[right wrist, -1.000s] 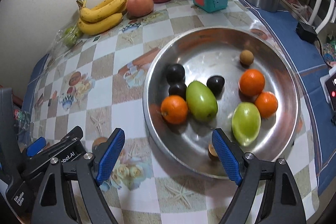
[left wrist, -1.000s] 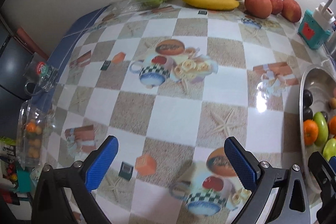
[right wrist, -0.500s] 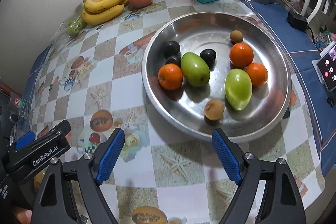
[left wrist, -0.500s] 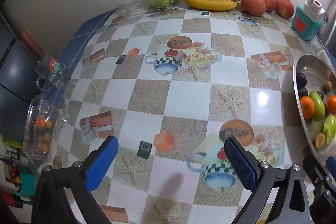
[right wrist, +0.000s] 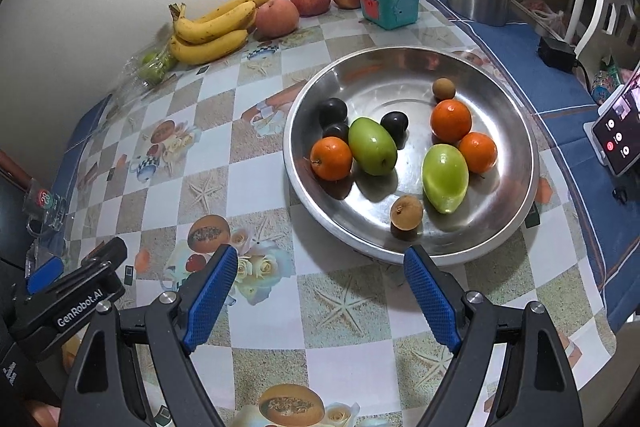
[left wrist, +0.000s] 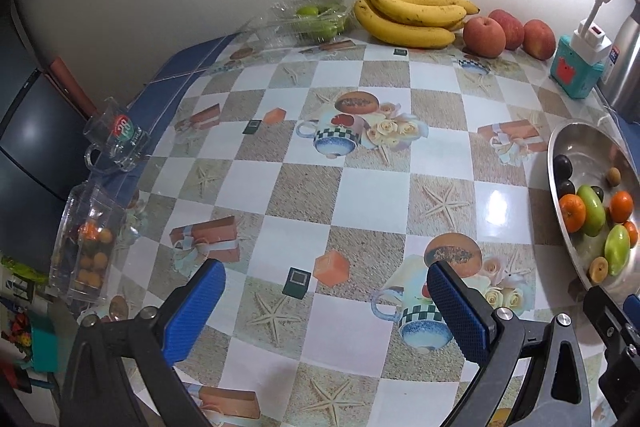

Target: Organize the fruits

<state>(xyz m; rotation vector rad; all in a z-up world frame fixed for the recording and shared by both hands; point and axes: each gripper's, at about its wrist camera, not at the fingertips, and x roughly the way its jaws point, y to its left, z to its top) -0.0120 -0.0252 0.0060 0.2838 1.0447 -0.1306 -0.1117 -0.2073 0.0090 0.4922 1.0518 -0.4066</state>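
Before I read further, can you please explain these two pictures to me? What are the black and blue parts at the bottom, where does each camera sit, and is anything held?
There is no robot arm here. A person holds a hand tool in each hand, and each tool carries a wide-angle camera that looks forward along its two blue-padded fingers.

One picture comes from the left gripper. It looks over a table with a patterned tablecloth. The other comes from the right gripper, which points toward a steel bowl.

In the bowl lie three oranges, two green mangoes, three dark plums and two small brown fruits. By the wall are bananas, three apples and a clear box of green fruit.

Both pairs of jaws stand open, and nothing is held.
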